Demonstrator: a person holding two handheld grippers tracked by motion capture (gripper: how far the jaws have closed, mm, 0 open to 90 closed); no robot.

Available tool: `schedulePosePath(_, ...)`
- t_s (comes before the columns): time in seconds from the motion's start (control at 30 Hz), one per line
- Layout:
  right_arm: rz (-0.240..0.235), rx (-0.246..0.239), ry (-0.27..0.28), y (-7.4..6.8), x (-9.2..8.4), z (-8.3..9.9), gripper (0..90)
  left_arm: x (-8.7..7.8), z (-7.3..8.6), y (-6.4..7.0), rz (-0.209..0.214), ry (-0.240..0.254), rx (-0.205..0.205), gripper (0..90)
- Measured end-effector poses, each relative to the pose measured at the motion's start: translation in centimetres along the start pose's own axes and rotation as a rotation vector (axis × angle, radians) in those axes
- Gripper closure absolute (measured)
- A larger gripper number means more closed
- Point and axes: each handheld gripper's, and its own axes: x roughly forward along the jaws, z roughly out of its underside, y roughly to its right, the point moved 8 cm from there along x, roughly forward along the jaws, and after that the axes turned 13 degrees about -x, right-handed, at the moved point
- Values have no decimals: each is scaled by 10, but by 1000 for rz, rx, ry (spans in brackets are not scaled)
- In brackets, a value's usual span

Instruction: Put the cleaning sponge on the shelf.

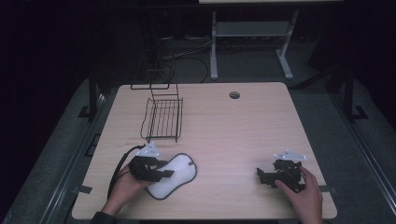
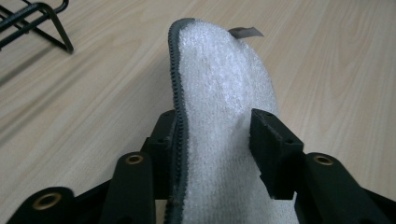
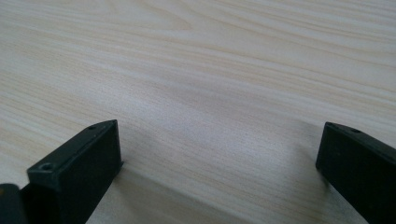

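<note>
pad [image 2: 219, 93]: white, fuzzy, grey-edged, peanut-shaped | clamped between the 2 jaws of left gripper [image 2: 215, 144] | right gripper [image 3: 219, 168]: wide open, empty

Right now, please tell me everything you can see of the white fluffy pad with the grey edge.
The white fluffy pad with the grey stitched edge is soft, peanut-shaped and looks like microfibre cloth. A small grey loop tab sticks out at its far end. It lies near the front left of the light wooden table, in front of the black wire rack. The left gripper has its jaws closed on one end, folding that part upward between them; the rest appears to lie on the table.
</note>
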Motion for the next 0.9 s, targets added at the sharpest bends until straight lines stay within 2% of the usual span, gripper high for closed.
schedulePosePath(0.4, 0, 0, 0, 0, 0, 0, 0, -10, -7, 9, 43, 38, 1, 677)
schedulePosePath(0.73, 0, 0, 0, 0, 0, 0, 0, -20, -12, 21, 96, 58, 8, 777)
schedulePosePath(0.9, 0, 0, 0, 0, 0, 0, 0, -23, -14, 22, 98, 59, -3, 814)
